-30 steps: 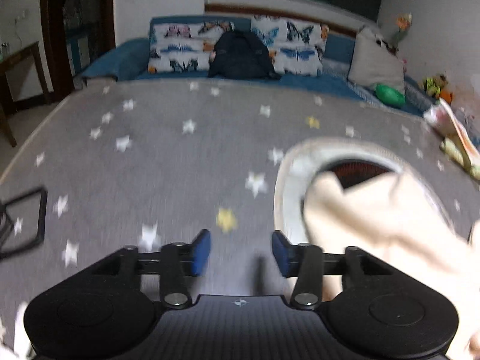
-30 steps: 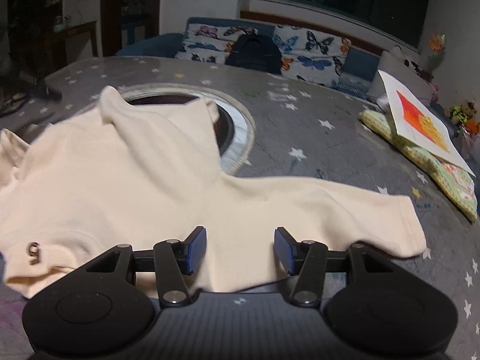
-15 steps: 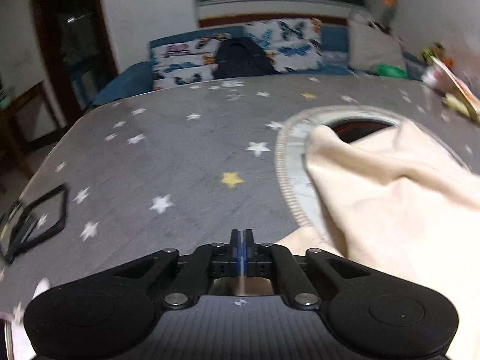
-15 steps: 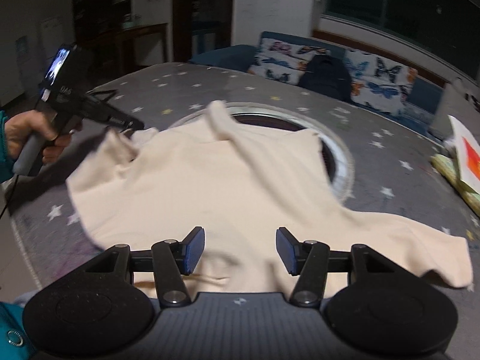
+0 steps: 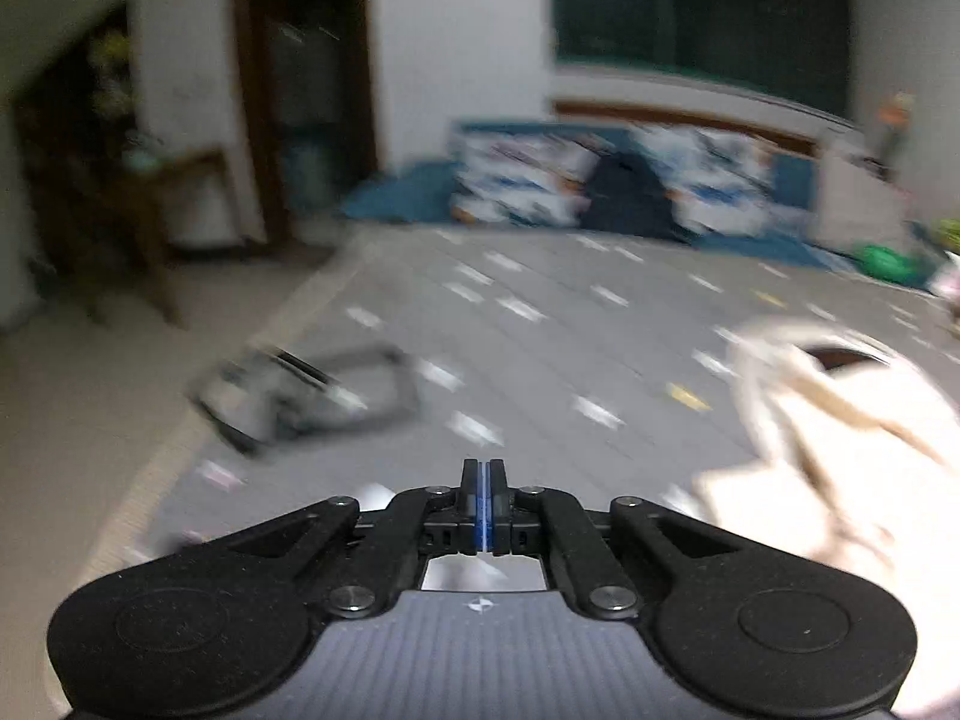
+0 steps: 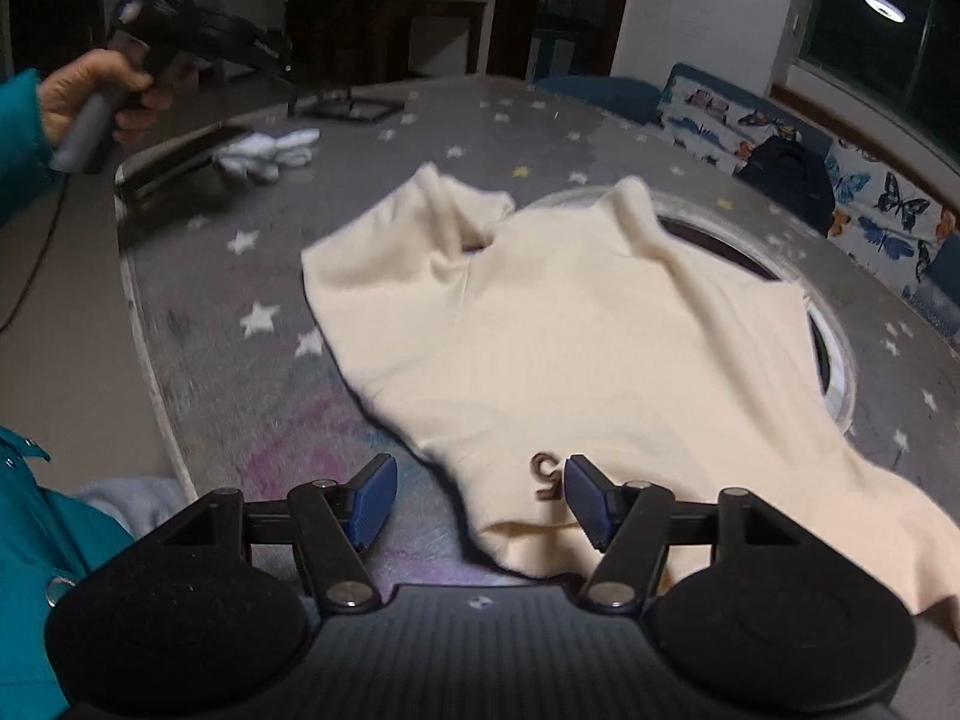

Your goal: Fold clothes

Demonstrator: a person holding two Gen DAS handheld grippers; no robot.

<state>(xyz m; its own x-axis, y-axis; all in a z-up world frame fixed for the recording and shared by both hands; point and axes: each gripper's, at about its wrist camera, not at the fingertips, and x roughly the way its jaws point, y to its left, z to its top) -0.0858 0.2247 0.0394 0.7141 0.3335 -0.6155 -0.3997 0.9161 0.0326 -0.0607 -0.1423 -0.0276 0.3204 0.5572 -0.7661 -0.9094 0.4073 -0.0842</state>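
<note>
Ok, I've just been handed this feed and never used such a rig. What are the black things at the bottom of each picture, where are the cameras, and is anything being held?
There is no robot arm. A person holds a two-finger gripper in each hand, and each carries a fisheye camera looking forward along its fingers. The black parts at the bottom are the grippers themselves.

The blurred picture comes from the left gripper. Its jaws are shut with nothing visible between them. In the right wrist view it is raised in the person's hand, away from the cloth.

The right gripper has open jaws on either side of the near edge of the shirt and grips nothing.

The cream shirt lies on a grey starred table, partly over a round opening. Further off lies a white cloth.
</note>
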